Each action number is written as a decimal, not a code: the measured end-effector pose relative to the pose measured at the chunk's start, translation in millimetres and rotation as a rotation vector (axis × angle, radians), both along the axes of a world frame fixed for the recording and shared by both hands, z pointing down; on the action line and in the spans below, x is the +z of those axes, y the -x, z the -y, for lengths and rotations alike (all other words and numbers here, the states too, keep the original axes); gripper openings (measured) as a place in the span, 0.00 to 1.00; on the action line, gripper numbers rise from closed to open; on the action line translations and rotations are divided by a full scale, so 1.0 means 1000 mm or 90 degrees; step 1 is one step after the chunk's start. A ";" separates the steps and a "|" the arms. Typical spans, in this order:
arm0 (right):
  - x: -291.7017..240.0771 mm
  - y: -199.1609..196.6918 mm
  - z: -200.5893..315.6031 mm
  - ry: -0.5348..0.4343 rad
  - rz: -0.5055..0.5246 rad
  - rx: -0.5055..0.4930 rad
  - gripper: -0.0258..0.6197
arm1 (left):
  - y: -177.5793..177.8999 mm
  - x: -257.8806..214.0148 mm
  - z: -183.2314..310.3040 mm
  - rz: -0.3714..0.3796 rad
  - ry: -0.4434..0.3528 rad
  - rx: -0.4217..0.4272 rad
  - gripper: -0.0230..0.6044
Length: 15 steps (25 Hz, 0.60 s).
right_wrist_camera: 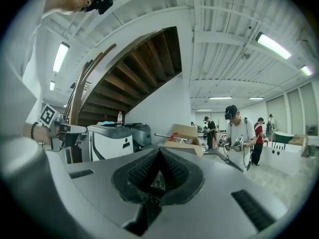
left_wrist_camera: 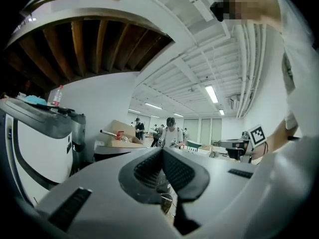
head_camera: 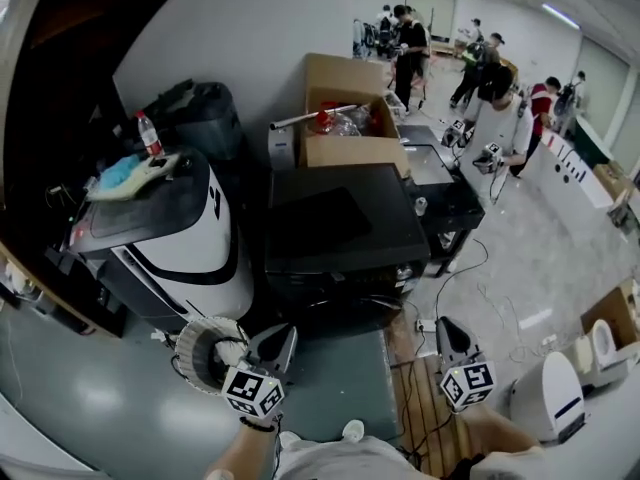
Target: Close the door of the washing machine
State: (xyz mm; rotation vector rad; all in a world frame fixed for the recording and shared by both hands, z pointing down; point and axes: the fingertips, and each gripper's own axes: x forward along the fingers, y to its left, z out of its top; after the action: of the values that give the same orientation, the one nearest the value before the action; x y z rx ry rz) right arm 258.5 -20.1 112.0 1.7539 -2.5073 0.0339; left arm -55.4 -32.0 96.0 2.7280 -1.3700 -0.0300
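With the left gripper (head_camera: 276, 344) and right gripper (head_camera: 449, 336) both pressed together on nothing, clear of the white washing machine (head_camera: 190, 243), its round door (head_camera: 207, 354) sits low in front, and whether it is latched I cannot tell.

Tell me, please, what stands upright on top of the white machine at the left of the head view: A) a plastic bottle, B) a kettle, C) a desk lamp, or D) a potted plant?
A: a plastic bottle with a red cap stands on the white machine, next to a blue cloth.
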 end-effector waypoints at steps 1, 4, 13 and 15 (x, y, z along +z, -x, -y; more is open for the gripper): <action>-0.008 -0.001 -0.004 -0.010 -0.002 0.000 0.06 | 0.003 -0.006 -0.004 0.003 -0.006 -0.003 0.04; -0.033 -0.003 -0.015 -0.046 -0.012 0.002 0.06 | 0.011 -0.020 -0.013 0.015 -0.024 -0.008 0.04; -0.075 -0.014 -0.027 -0.111 -0.011 0.007 0.06 | 0.020 -0.040 -0.030 0.017 -0.056 -0.022 0.04; -0.079 -0.014 -0.029 -0.114 -0.013 0.007 0.06 | 0.018 -0.045 -0.030 0.017 -0.061 -0.020 0.04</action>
State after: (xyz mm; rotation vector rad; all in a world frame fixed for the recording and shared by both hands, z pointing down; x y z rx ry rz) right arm 272.6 8.8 32.6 1.8213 -2.5570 -0.2144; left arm -73.4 -1.6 50.8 2.7943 -1.4557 -0.0630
